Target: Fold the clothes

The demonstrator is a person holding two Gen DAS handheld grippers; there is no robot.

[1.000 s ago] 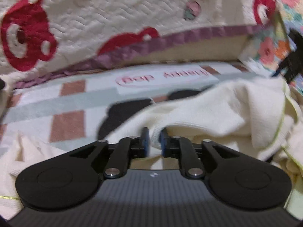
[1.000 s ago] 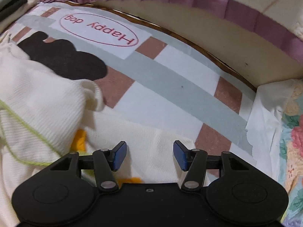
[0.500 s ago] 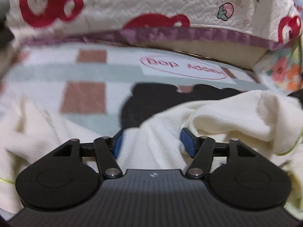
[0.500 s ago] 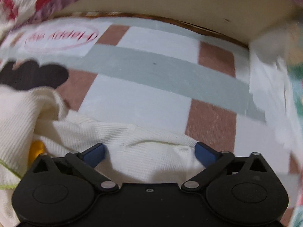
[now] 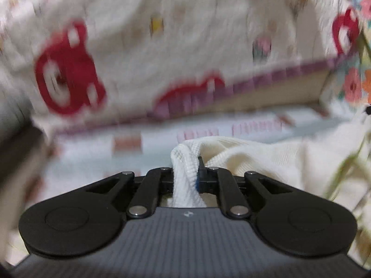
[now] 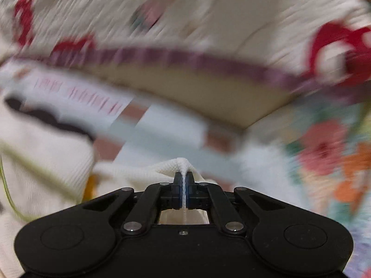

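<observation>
A cream ribbed garment (image 5: 266,157) with thin green trim lies bunched on a checked blanket (image 5: 81,159). My left gripper (image 5: 185,173) is closing on a thick fold of it, the pads pressing the cloth from both sides and the fold lifted off the blanket. In the right wrist view the same garment (image 6: 46,153) spreads to the left, with an orange patch near my gripper. My right gripper (image 6: 183,183) is shut on a thin pinched edge of the cloth, which stands up as a small peak between the pads.
A white quilt (image 5: 139,34) with red bear prints and a purple trim (image 6: 208,62) rises behind the blanket. Floral fabric (image 6: 324,143) lies to the right. A dark object (image 5: 14,143) sits at the left edge. Both views are blurred.
Both grippers opened wide over the garment, then closed on folds of it. Both have lifted and tilted up, so more of the quilt shows.
</observation>
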